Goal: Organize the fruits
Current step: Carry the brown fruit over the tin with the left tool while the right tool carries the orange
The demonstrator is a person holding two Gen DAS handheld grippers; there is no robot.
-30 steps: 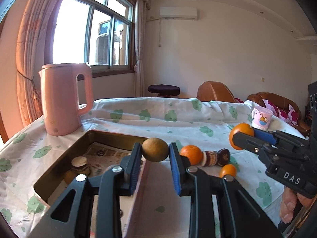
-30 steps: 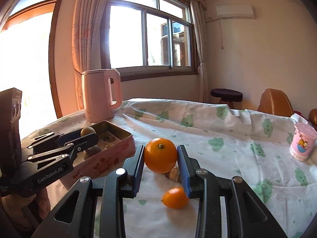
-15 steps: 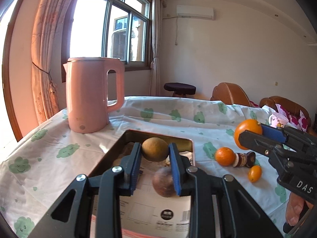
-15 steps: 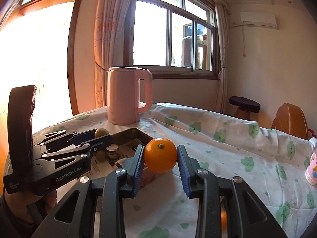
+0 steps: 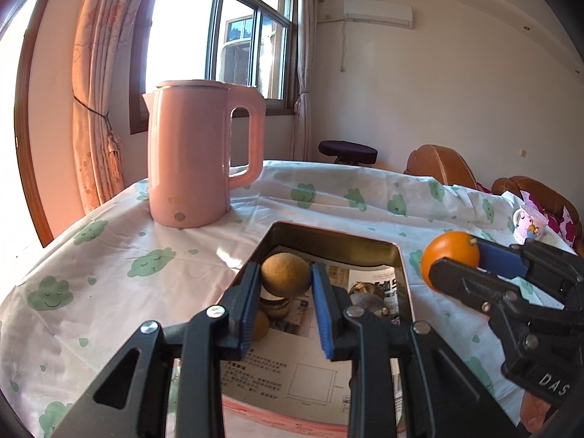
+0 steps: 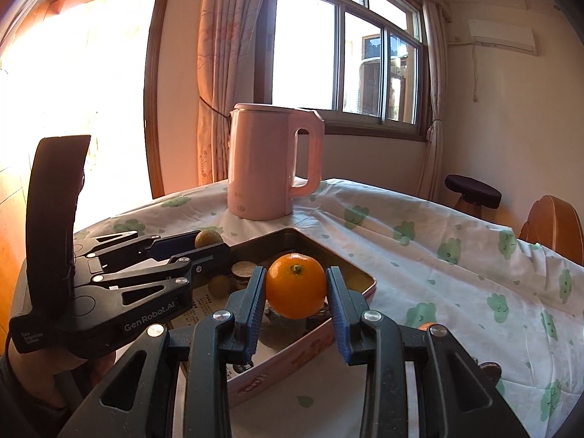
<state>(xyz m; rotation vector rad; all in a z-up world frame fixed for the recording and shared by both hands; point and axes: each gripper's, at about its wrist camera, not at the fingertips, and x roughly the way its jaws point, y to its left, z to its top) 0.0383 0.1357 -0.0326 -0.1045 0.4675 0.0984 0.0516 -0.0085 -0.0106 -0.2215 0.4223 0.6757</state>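
Hovering above the open tin (image 5: 398, 255), both tongs carry fruit meant to go inside it. The left tongs (image 5: 285, 284) are clamped on a round brown fruit (image 5: 285, 273), their blue pads pressing its two sides so it hangs over the middle of the tin, right above a small jar (image 5: 275, 301) already lying there. The right tongs (image 6: 296, 292) are clamped on an orange (image 6: 295, 285), stem end facing the camera, poised over the tin's near corner; in the left view that orange sits at about 3 o'clock from the brown fruit, just past the tin's right wall. Holding each fruit by its widest part probably keeps it from rolling out before release. The tin's floor is lined with printed paper (image 5: 292, 372), which likely cushions the fruit; its small print is too fine to read. Readable lettering includes "GenRobot.AI" on the side of the left tongs in the right view and "DAS" on the right tongs in the left view. A pink kettle (image 5: 204, 162) stands on the tabletop (image 5: 109, 266) at 11 o'clock from the tin, clear of the drop zone; the faint mark on its body cannot be made out.
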